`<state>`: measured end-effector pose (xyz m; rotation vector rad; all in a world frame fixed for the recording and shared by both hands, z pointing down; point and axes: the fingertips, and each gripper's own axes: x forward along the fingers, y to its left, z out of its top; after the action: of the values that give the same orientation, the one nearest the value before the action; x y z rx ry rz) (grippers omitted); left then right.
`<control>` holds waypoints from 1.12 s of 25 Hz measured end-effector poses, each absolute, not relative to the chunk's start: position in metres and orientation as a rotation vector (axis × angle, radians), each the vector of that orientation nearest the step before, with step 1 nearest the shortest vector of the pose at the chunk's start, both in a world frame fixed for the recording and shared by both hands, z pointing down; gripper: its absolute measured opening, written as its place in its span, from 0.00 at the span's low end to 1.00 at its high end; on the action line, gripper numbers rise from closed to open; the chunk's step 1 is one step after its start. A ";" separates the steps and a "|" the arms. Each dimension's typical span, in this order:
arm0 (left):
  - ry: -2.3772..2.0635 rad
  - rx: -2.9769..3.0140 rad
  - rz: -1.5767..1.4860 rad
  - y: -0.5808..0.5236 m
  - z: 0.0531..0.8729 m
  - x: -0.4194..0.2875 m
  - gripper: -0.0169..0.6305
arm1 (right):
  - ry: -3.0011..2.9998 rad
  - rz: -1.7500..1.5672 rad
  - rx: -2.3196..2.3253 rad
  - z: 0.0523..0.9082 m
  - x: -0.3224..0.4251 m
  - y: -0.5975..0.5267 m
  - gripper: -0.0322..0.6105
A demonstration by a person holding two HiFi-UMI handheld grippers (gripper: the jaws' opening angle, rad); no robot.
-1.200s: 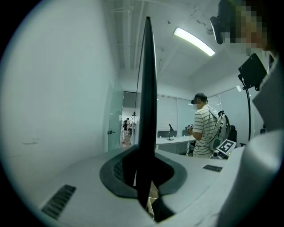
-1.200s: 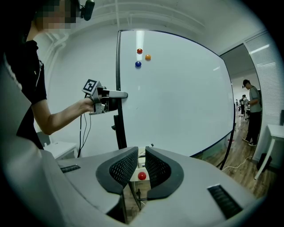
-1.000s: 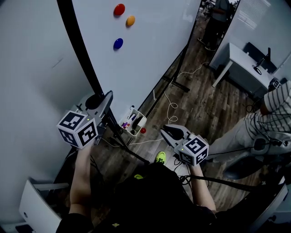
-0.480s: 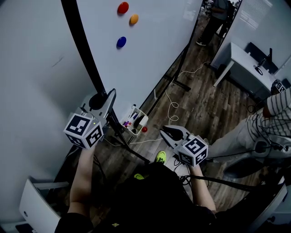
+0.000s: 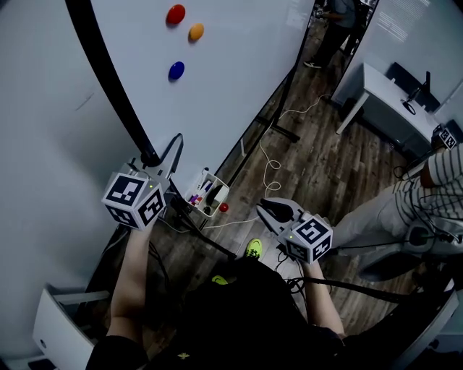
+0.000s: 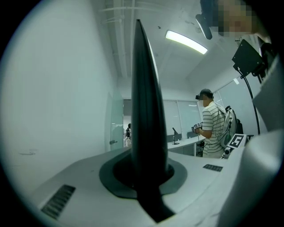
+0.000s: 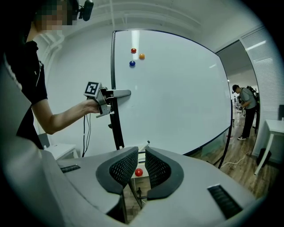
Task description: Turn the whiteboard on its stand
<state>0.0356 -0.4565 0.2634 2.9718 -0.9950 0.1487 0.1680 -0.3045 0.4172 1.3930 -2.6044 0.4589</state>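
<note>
The whiteboard (image 5: 239, 65) stands on its wheeled stand, with a black frame edge (image 5: 108, 79) running down its near side. Red (image 5: 175, 14), orange (image 5: 196, 32) and blue (image 5: 176, 70) magnets stick to it. My left gripper (image 5: 160, 160) is shut on that black edge (image 6: 146, 111), which fills the gap between its jaws in the left gripper view. My right gripper (image 5: 266, 208) hangs apart over the floor, shut with nothing in it. In the right gripper view it (image 7: 141, 153) faces the whiteboard (image 7: 177, 97) and the left gripper (image 7: 124, 93).
A white basket of markers (image 5: 208, 194) with a red ball (image 5: 224, 207) beside it hangs low on the stand. A white cable (image 5: 271, 170) trails over the wooden floor. A white desk (image 5: 383, 101) and a person in a striped shirt (image 5: 434, 181) are at the right.
The board's black edge has swung left in the head view, and the magnets have shifted left with it. My left gripper has moved a little along with the edge. The right gripper has stayed put.
</note>
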 end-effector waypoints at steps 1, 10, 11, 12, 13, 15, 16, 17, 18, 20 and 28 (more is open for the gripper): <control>-0.997 2.969 0.146 -0.457 0.264 0.036 0.10 | -2.599 0.459 1.396 0.419 0.171 -0.305 0.15; -1.015 2.942 0.113 -0.458 0.273 0.030 0.10 | -2.615 0.443 1.337 0.428 0.156 -0.295 0.15; -1.019 2.941 0.111 -0.458 0.275 0.029 0.10 | -2.612 0.443 1.336 0.431 0.156 -0.292 0.15; -1.024 2.940 0.110 -0.459 0.277 0.029 0.10 | -2.607 0.445 1.338 0.434 0.156 -0.287 0.15; -1.029 2.938 0.108 -0.459 0.279 0.029 0.10 | -2.601 0.449 1.341 0.436 0.157 -0.283 0.15; -1.039 2.932 0.103 -0.458 0.281 0.028 0.10 | -2.591 0.455 1.348 0.440 0.159 -0.274 0.15; -1.043 2.928 0.099 -0.459 0.282 0.028 0.10 | -2.587 0.456 1.352 0.442 0.159 -0.270 0.15; -1.046 2.926 0.095 -0.459 0.284 0.027 0.10 | -2.583 0.455 1.356 0.444 0.159 -0.266 0.15; -1.049 2.925 0.093 -0.459 0.285 0.026 0.10 | -2.579 0.451 1.360 0.445 0.159 -0.263 0.15; -1.055 2.926 0.088 -0.460 0.288 0.025 0.10 | -2.577 0.442 1.372 0.448 0.158 -0.259 0.15; -1.056 2.927 0.065 -0.463 0.301 0.022 0.10 | -2.546 0.435 1.381 0.465 0.158 -0.242 0.15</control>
<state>0.0216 -0.4626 0.3006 2.9268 -1.0558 0.0647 0.1575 -0.2419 0.4654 1.3808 -2.5461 0.4346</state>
